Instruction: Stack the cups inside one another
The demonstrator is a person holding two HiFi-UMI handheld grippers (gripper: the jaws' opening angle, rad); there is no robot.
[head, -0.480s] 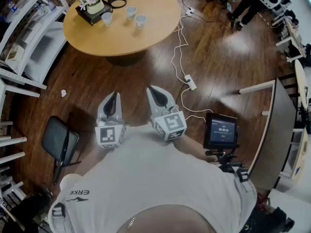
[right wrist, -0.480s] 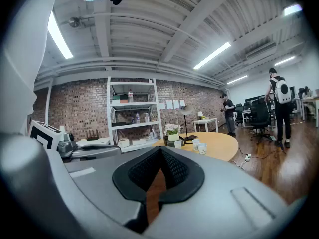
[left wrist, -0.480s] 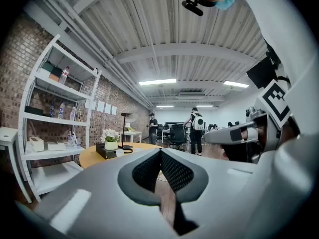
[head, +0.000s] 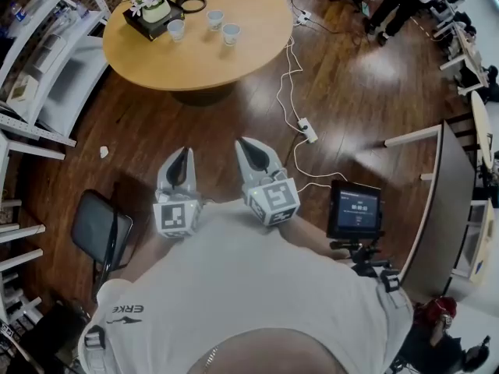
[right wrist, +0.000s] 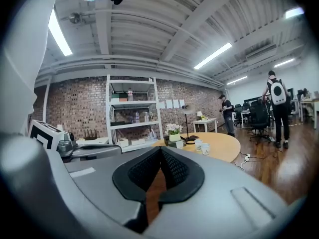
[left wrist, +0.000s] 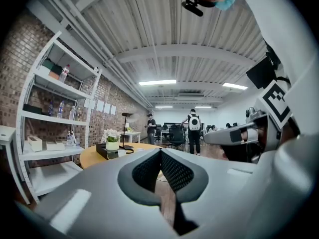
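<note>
Three small cups (head: 215, 19) standing apart on round bench (head: 234, 61), just right of flower box (head: 152, 12). Probably light, thin-walled, crushable: pinch gently at rim. Left tool (head: 184, 156) and right tool (head: 245, 145) closed, empty, well short of flower box.

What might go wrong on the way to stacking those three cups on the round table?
The white cable and power strip lie on the floor beside the table: a likely trip. The cups stand close to the flower pot, so a reach may knock it. The left gripper and right gripper are shut; they must open before any grasp.
</note>
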